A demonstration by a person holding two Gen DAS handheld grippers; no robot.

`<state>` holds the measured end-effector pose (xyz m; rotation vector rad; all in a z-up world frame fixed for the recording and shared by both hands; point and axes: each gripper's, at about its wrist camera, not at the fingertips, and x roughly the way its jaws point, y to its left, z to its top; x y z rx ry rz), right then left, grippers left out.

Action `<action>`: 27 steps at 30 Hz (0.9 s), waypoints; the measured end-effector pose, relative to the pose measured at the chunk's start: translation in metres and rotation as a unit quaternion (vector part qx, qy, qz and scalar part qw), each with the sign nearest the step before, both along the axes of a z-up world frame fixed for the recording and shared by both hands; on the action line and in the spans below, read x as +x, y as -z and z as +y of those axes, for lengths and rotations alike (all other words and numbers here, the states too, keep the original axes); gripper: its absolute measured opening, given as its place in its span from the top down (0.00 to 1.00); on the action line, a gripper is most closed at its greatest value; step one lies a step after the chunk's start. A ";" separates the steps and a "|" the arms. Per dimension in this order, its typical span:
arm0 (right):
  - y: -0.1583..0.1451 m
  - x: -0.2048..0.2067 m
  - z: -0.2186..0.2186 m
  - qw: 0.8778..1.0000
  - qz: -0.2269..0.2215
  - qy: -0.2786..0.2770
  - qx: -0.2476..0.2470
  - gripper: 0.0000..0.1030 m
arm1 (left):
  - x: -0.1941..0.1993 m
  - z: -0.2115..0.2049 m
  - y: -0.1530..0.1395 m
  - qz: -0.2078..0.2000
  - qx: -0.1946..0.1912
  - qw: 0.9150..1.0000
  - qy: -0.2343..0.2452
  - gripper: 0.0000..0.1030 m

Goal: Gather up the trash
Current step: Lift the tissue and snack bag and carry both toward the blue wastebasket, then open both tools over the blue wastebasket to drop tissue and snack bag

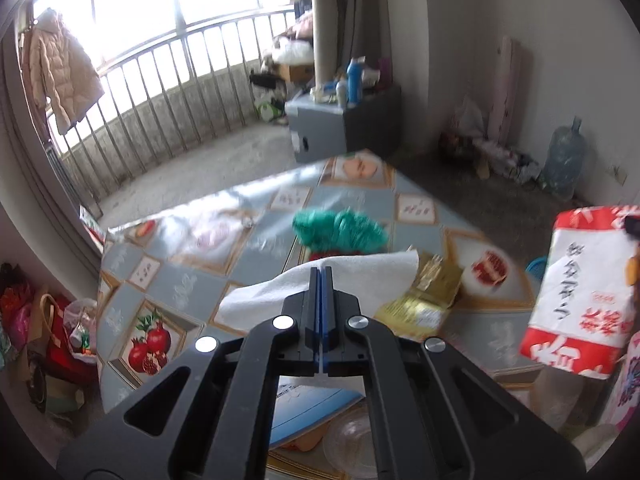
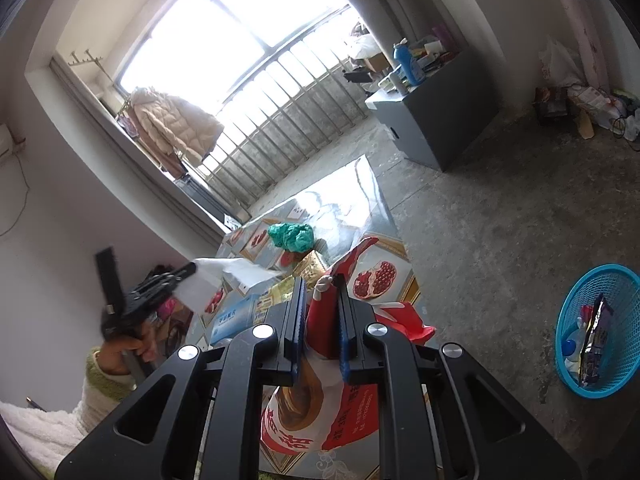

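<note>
My left gripper (image 1: 321,270) is shut on a white paper tissue (image 1: 360,280) and holds it above the table; it also shows in the right wrist view (image 2: 192,270) with the tissue (image 2: 240,274). My right gripper (image 2: 320,280) is shut on a red and white snack bag (image 2: 324,328), lifted over the table; the bag shows at the right of the left wrist view (image 1: 580,292). A crumpled green plastic bag (image 1: 340,232) and a gold wrapper (image 1: 424,296) lie on the table. A blue trash basket (image 2: 600,328) with wrappers inside stands on the floor at the right.
The table (image 1: 180,280) has a fruit-patterned cloth. A blue tissue box (image 2: 236,316) and a clear plastic lid (image 1: 352,440) lie near me. A grey cabinet (image 2: 432,120) with bottles stands beyond. Bags clutter the floor at left (image 1: 48,328). A water jug (image 1: 564,156) stands by the wall.
</note>
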<state>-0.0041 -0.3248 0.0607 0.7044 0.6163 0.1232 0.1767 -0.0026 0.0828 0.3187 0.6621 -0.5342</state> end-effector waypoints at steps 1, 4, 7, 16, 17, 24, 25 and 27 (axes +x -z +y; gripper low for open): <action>-0.001 -0.004 -0.003 1.000 -0.003 0.006 0.000 0.86 | -0.007 -0.002 -0.011 -0.009 -0.011 1.000 0.005 1.00; -0.005 -0.017 -0.014 1.000 -0.010 0.028 -0.002 0.86 | -0.025 -0.014 -0.038 -0.028 -0.045 0.998 0.032 1.00; -0.008 -0.034 -0.031 0.998 -0.014 0.061 -0.010 0.86 | -0.040 -0.039 -0.055 -0.027 -0.080 0.994 0.073 1.00; -0.007 -0.098 -0.096 0.976 0.011 0.207 -0.071 0.86 | -0.077 -0.180 -0.058 0.015 -0.117 0.967 0.227 1.00; -0.005 -0.104 -0.104 0.972 0.017 0.224 -0.076 0.86 | -0.080 -0.198 -0.054 0.025 -0.117 0.963 0.242 1.00; 0.036 -0.127 -0.161 0.935 0.081 0.335 -0.086 0.86 | -0.095 -0.322 -0.002 0.114 -0.087 0.938 0.314 1.00; 0.046 -0.131 -0.169 0.925 0.095 0.357 -0.084 0.86 | -0.097 -0.339 0.009 0.125 -0.078 0.936 0.321 1.00; 0.064 -0.133 -0.183 0.912 0.113 0.386 -0.078 0.86 | -0.101 -0.364 0.027 0.140 -0.065 0.931 0.331 1.00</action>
